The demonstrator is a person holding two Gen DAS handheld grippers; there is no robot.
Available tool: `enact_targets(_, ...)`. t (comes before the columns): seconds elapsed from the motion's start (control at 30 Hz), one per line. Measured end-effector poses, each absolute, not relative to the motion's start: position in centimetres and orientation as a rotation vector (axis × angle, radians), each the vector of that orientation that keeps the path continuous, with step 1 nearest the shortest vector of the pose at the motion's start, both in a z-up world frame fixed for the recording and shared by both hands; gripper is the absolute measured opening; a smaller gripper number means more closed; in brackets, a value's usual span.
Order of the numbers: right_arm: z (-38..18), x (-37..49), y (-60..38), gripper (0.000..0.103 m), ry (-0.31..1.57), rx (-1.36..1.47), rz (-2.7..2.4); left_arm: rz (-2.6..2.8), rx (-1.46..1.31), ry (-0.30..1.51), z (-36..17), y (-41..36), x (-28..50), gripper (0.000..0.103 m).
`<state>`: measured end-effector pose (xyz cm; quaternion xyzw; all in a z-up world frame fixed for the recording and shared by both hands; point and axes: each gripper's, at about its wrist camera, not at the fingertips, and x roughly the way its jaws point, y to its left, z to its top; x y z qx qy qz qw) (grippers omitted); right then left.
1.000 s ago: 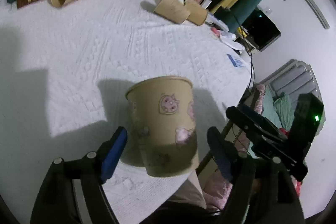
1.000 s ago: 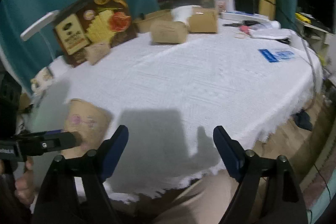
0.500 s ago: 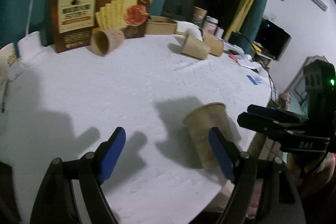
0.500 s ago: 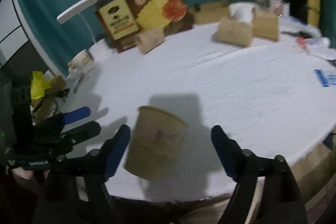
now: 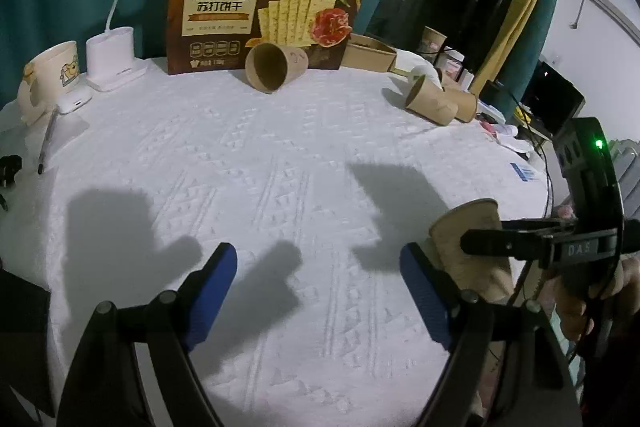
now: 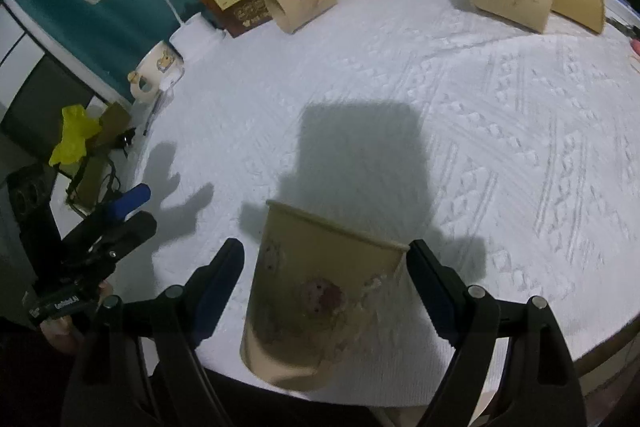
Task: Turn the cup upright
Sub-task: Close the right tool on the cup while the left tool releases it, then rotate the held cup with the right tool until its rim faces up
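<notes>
A tan paper cup with pink pig prints [image 6: 316, 295] stands upright near the table's front edge, between the fingers of my open right gripper [image 6: 324, 275]; whether the pads touch it I cannot tell. In the left wrist view the same cup [image 5: 472, 247] shows at the right with the right gripper's fingers [image 5: 516, 239] across it. My left gripper [image 5: 320, 291] is open and empty over the white cloth, left of the cup. It also shows in the right wrist view [image 6: 120, 215].
Other paper cups lie on their sides: one [image 5: 272, 67] before the cracker box [image 5: 264, 3], two [image 5: 432, 103] at the back right. A mug [image 5: 52, 75], a lamp base [image 5: 112, 59] and a pen [image 5: 46, 143] sit at the left. The table edge [image 6: 600, 343] is close.
My left gripper has backed off to the left, away from the cup. My right gripper has swung in and now has the standing cup between its fingers.
</notes>
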<state>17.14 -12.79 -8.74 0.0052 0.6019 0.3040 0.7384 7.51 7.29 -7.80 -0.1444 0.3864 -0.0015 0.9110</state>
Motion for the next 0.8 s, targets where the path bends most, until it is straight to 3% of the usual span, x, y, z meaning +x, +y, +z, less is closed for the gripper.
enact_targets(0.1,-9.5,17.6,-12.4,0.081,1.348,0.006,0.675,-0.003,-0.309,0.801,-8.1,7.7,7.6,0.084)
enact_targets(0.17,-9.8,17.6,-11.9,0.073,1.345,-0.036,0.670,-0.009,-0.320,0.803,-8.3,7.9,7.6,0.084)
enact_targets(0.3,-9.2,18.0,-11.3,0.072,1.308,-0.088,0.680,-0.019,-0.347,0.801,-8.5,8.4,7.5,0.084)
enact_targets(0.6,-6.8,18.5,-9.4,0.072,0.880,-0.205,0.570,0.011,-0.383,0.797,-8.7,9.7,7.4,0.084)
enact_targets(0.8,-8.0,17.0,-8.8,0.072,0.735,-0.294,0.478,0.044,-0.392,0.806,-8.9,10.5,7.4,0.084)
